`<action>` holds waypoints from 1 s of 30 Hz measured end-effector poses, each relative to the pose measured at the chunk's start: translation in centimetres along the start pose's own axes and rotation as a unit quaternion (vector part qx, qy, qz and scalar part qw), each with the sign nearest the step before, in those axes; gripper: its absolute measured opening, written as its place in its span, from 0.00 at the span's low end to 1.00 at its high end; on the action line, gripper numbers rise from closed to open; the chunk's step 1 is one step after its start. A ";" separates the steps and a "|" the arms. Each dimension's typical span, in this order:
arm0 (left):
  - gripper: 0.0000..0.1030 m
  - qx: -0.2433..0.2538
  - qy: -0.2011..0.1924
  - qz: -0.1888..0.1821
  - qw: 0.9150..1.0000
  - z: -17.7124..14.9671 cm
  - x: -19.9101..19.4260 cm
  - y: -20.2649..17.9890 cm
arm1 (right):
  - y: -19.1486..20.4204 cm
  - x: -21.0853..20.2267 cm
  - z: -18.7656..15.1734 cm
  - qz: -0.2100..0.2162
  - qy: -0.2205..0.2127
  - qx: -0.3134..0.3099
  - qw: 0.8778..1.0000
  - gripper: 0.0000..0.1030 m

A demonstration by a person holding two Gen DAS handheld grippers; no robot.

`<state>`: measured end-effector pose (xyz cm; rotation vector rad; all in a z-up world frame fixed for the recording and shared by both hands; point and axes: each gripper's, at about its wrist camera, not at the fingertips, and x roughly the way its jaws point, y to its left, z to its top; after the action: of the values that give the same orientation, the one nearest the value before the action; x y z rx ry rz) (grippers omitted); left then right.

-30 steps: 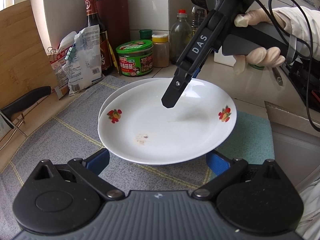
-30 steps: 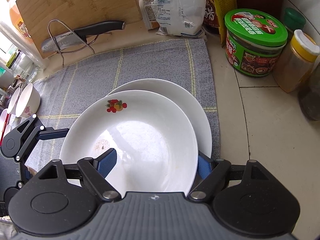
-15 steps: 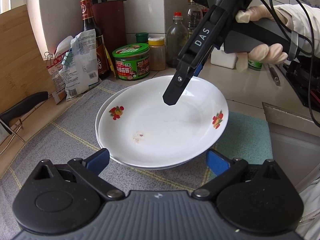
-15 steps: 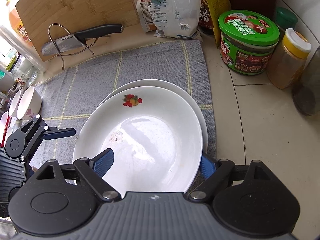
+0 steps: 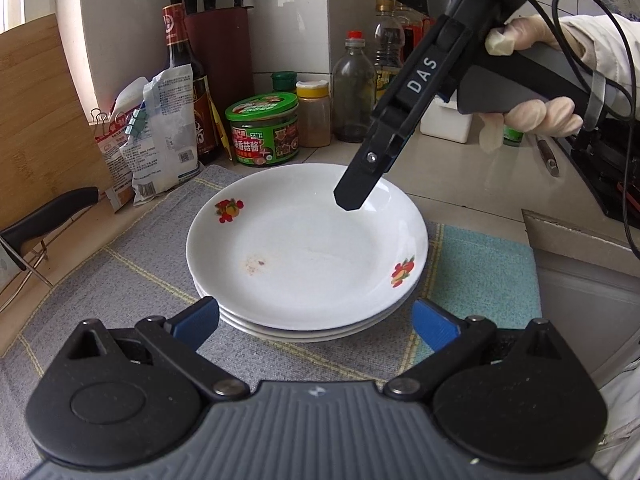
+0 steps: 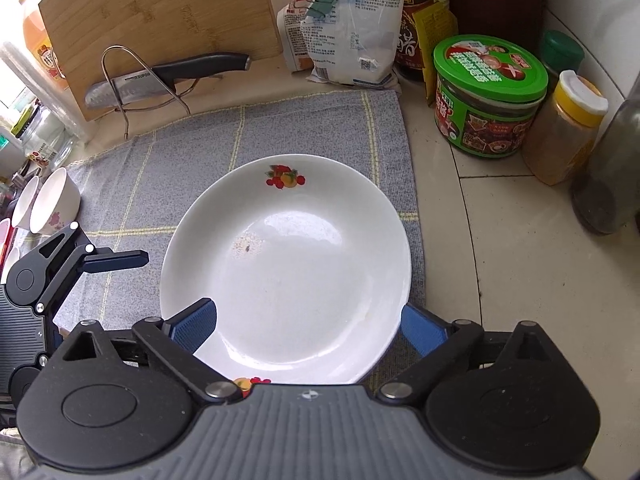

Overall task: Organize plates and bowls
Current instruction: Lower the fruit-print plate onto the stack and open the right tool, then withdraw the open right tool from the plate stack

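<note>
A stack of white plates [image 5: 308, 256] with fruit prints lies on the grey cloth [image 5: 132, 264]; the top plate [image 6: 288, 264] sits flat and centred. My right gripper [image 6: 308, 328] hangs over the stack's far rim. Its jaws are opening, its blue pads [image 6: 192, 326] stand apart over the plate without pressing on it. In the left wrist view one black finger of the right gripper [image 5: 354, 198] points down at the plate, held by a gloved hand [image 5: 536, 112]. My left gripper [image 5: 316, 322] is open, its pads flanking the stack's near edge. Small white bowls [image 6: 52, 204] stand at the far left.
Behind the cloth stand a green-lidded jar [image 5: 262, 130], a yellow-capped spice jar [image 5: 314, 114], bottles, a clipped bag [image 5: 160, 136], a knife block and a bamboo cutting board [image 6: 160, 12]. A knife [image 6: 168, 76] rests on a wire rack. A teal mat [image 5: 480, 276] lies at the right.
The top plate came down from a tilted, offset position and now lies flat and centred on the stack. The right gripper's pads spread wider and no longer hold it.
</note>
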<state>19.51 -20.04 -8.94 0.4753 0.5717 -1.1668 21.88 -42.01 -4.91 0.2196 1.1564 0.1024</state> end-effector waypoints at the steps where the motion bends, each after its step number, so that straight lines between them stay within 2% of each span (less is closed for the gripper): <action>1: 0.99 -0.002 -0.001 0.002 1.000 0.0 -0.1 0.0 | 0.3 -0.2 0.0 -0.005 -0.006 -0.005 1.000 0.98; 6: 0.99 -0.020 -0.011 0.024 0.999 -0.2 -1.3 0.3 | 2.3 -0.7 -0.3 -0.032 -0.038 -0.042 0.998 0.99; 9: 0.99 -0.034 -0.022 0.059 0.997 -0.6 -2.6 0.7 | 4.1 -0.7 -0.5 -0.049 -0.056 -0.068 0.995 1.00; 15: 0.99 -0.084 -0.053 0.139 0.985 -2.2 -6.6 2.4 | 8.5 -0.9 -1.8 -0.073 -0.108 -0.112 0.985 1.00; 18: 0.99 -0.113 -0.060 0.165 0.978 -3.5 -8.7 3.3 | 11.0 -1.0 -2.5 -0.078 -0.134 -0.125 0.980 1.00; 22: 0.99 -0.147 -0.058 0.191 0.969 -5.6 -11.1 3.9 | 14.2 -0.7 -3.4 -0.071 -0.152 -0.142 0.975 1.00; 30: 0.99 -0.208 -0.014 0.239 0.948 -9.2 -14.2 2.4 | 19.4 1.2 -4.3 -0.024 -0.152 -0.203 0.967 1.00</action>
<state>16.24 -3.42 -6.79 0.2129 0.6173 -0.5654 19.05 -22.40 -3.26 -0.1531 0.8118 0.2509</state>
